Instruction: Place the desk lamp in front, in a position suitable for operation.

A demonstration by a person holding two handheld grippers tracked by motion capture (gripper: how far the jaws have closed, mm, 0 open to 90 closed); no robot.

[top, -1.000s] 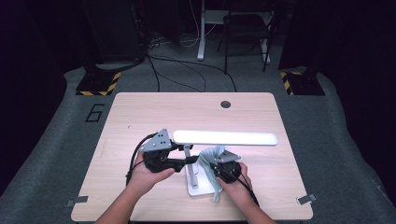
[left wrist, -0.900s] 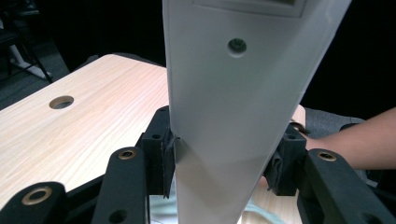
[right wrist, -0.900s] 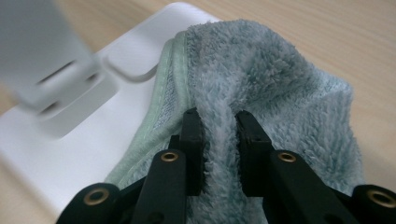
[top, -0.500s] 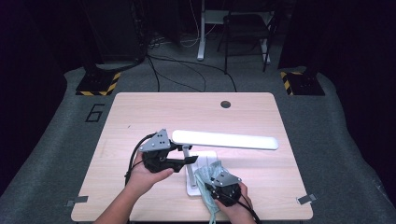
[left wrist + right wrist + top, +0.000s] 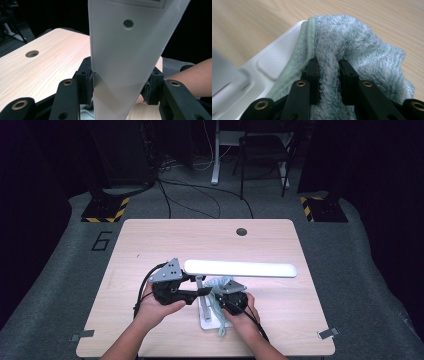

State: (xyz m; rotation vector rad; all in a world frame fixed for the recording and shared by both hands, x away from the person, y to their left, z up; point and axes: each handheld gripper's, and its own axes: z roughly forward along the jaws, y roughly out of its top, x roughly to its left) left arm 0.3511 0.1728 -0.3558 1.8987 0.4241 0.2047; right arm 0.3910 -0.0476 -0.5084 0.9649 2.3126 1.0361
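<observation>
A white desk lamp stands at the table's near middle, its long head bar (image 5: 240, 268) lying left to right above its flat base (image 5: 206, 317). My left gripper (image 5: 202, 291) is shut on the lamp's upright arm (image 5: 120, 62), with a jaw pressed to each side. A fluffy pale blue-green cloth (image 5: 362, 45) lies over the base's (image 5: 274, 62) corner. My right gripper (image 5: 329, 67) is shut on a fold of the cloth, and it sits just right of the lamp arm at the base (image 5: 227, 301).
The wooden table (image 5: 150, 245) has a round cable hole (image 5: 242, 231) near its far edge. The person's other forearm (image 5: 190, 77) shows at the right of the left gripper view. Beyond the table are a chair (image 5: 262, 150), floor cables and striped stand feet (image 5: 105, 210).
The right gripper dragged the cloth toward the person along the lamp base, then pushed it back up beside the lamp arm. The left gripper and lamp stayed put.
</observation>
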